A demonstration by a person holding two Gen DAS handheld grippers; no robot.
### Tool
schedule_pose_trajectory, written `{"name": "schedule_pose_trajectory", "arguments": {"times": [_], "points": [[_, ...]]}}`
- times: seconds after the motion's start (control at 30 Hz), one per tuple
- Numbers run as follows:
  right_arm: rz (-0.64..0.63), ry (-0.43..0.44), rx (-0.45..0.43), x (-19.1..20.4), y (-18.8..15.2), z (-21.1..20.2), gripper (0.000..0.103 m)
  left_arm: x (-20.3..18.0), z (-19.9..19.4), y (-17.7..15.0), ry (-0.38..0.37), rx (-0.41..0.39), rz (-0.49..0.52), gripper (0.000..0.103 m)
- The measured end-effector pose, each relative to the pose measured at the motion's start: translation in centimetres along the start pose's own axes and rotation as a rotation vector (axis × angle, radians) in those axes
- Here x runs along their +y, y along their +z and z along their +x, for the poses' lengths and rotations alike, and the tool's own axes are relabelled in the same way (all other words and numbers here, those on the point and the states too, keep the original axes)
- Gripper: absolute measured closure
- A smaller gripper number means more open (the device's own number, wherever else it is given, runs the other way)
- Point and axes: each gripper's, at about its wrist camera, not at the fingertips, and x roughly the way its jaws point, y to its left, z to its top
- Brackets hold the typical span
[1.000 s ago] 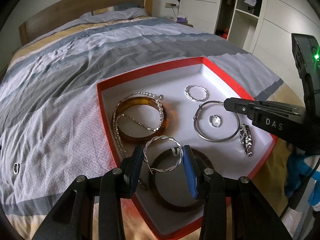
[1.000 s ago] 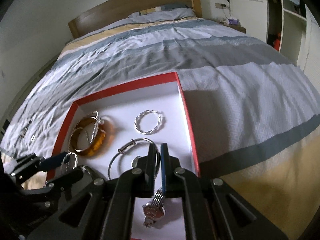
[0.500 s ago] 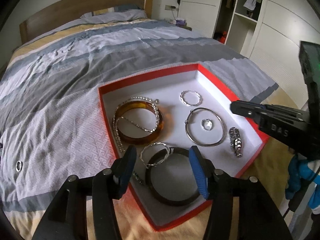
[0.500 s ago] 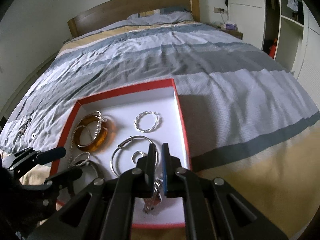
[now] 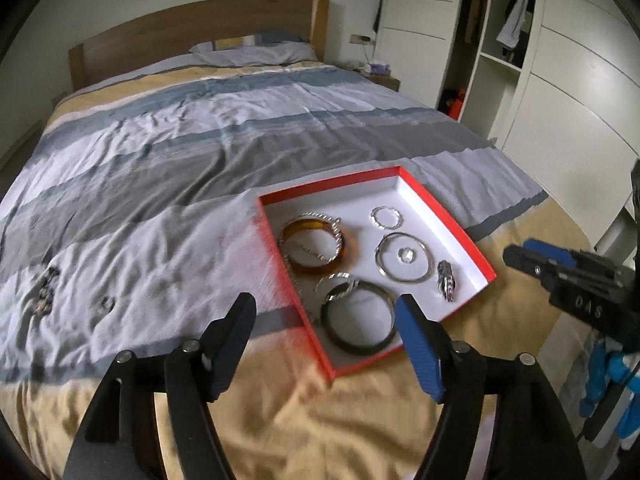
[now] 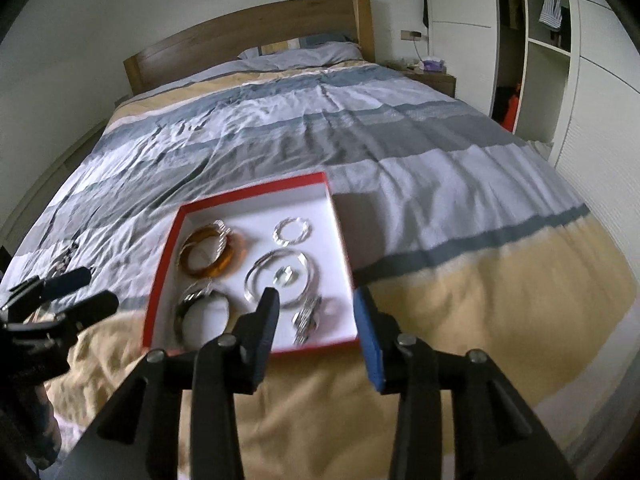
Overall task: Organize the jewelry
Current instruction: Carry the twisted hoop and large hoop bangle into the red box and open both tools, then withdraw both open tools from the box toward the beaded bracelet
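Note:
A red box (image 5: 444,212) with a white inside lies on the bed; it also shows in the right wrist view (image 6: 256,190). It holds an amber bangle (image 5: 352,245), a dark bangle (image 5: 356,347), a twisted silver bracelet (image 5: 340,280), a silver hoop (image 5: 404,258) around a small ring (image 5: 406,255), a small twisted ring (image 5: 385,216) and a watch (image 5: 447,286). My left gripper (image 5: 326,344) is open and empty, raised in front of the box. My right gripper (image 6: 316,332) is open and empty, above the box's near edge, with the watch (image 6: 306,320) below it.
Loose jewelry (image 5: 44,292) and a small ring (image 5: 106,304) lie on the striped duvet (image 5: 200,152) left of the box. White wardrobes (image 5: 560,80) stand on the right, a nightstand (image 6: 432,74) by the headboard (image 5: 192,28).
My left gripper let go of the twisted silver bracelet in the box, opened and drew back. My right gripper opened, leaving the watch in the box, and also pulled back and up.

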Motion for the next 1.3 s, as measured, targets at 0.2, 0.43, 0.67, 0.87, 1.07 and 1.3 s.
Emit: {"name": "schedule_pose_trajectory", "arguments": {"times": [0.2,0.43,0.67,0.87,1.07,1.3], "points": [[0.04,0.032,0.0,2.0,-2.9,-2.7,0.061,1.2,-3.6,-2.3,0.062,0.002,-0.015,0.03],[0.024,0.068,0.004,5.2,-5.5,-5.0,0.057,2.9,-7.7,-4.9,0.12,-0.019,-0.071,0.03],[0.005,0.088,0.006,7.8,-7.5,-7.0,0.057,4.4,-11.1,-7.5,0.182,-0.032,-0.105,0.029],[-0.018,0.089,-0.001,9.7,-8.5,-8.6,0.057,6.2,-14.2,-9.4,0.224,-0.069,-0.132,0.028],[-0.049,0.093,-0.01,12.0,-8.9,-10.0,0.057,7.5,-16.8,-10.6,0.25,-0.113,-0.15,0.024],[-0.097,0.099,-0.019,14.2,-9.2,-11.2,0.057,8.6,-19.2,-11.8,0.26,-0.167,-0.164,0.021]]}}
